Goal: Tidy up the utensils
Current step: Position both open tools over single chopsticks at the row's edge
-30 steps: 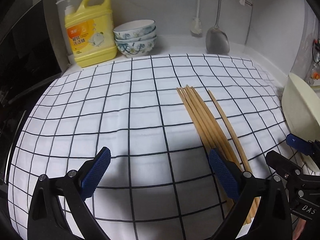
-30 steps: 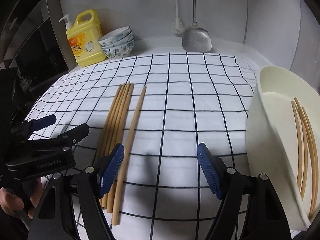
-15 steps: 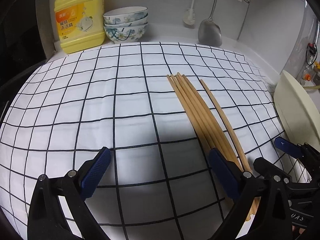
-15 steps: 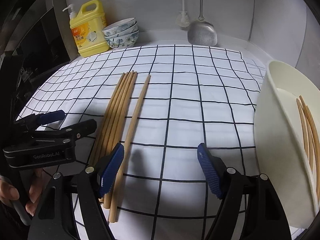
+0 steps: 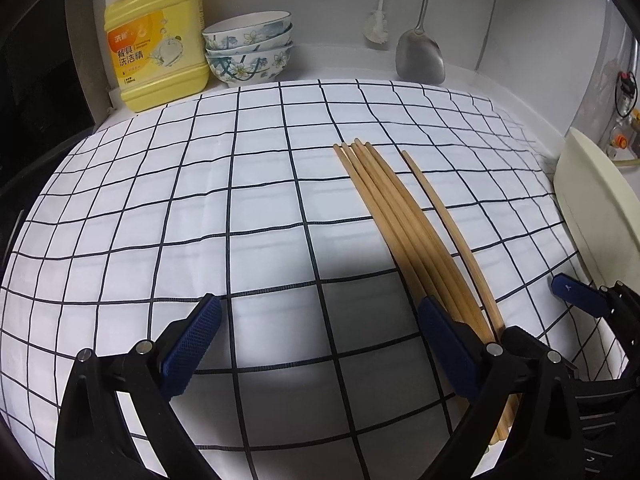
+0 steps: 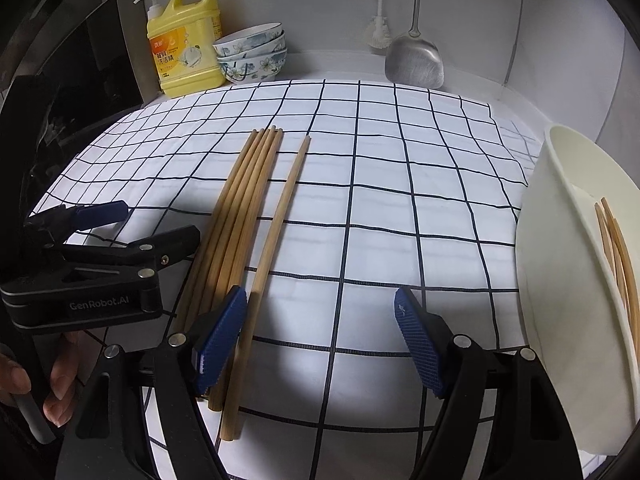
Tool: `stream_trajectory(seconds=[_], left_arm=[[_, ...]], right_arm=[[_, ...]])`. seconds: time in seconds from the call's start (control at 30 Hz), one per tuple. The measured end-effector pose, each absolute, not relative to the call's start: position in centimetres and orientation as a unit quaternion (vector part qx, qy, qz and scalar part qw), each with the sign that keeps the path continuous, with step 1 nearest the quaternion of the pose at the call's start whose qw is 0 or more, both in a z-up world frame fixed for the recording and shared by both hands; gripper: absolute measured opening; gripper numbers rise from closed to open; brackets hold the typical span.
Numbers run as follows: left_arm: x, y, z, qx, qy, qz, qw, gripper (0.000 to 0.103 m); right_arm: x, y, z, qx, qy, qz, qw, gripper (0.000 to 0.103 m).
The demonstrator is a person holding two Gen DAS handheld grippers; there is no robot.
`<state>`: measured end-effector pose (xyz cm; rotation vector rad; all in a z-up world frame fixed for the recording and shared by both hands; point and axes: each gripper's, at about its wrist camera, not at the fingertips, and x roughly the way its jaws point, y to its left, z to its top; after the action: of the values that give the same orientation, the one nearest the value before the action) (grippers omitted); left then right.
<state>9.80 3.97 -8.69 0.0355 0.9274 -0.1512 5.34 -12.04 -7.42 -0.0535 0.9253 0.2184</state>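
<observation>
Chopsticks (image 6: 236,216) lengthwise on cloth (image 6: 380,208), tips toward wall

Each gripper (image 6: 318,334) is black with silver screws, blue textured pads (image 5: 192,338) and grey "GenRobot.AI" lettering.

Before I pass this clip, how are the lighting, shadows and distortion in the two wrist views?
Left wrist view: strong fisheye bends the checked cloth grid; the left hand-held gripper casts a dark shadow across the near chopsticks. Right wrist view: same bending, dark vignette at the corners, shadow under the right hand-held gripper; sharp focus.
</observation>
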Motion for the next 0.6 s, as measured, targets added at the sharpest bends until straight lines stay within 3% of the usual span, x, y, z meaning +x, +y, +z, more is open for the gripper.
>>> stream_trajectory(seconds=[0.6], left_arm=[[9.6,2.5,-8.4,0.084,0.443,-0.044,0.892,0.097]], right_arm=[[6.2,-14.6,-7.5,0.022,0.453,0.095,0.886,0.072]])
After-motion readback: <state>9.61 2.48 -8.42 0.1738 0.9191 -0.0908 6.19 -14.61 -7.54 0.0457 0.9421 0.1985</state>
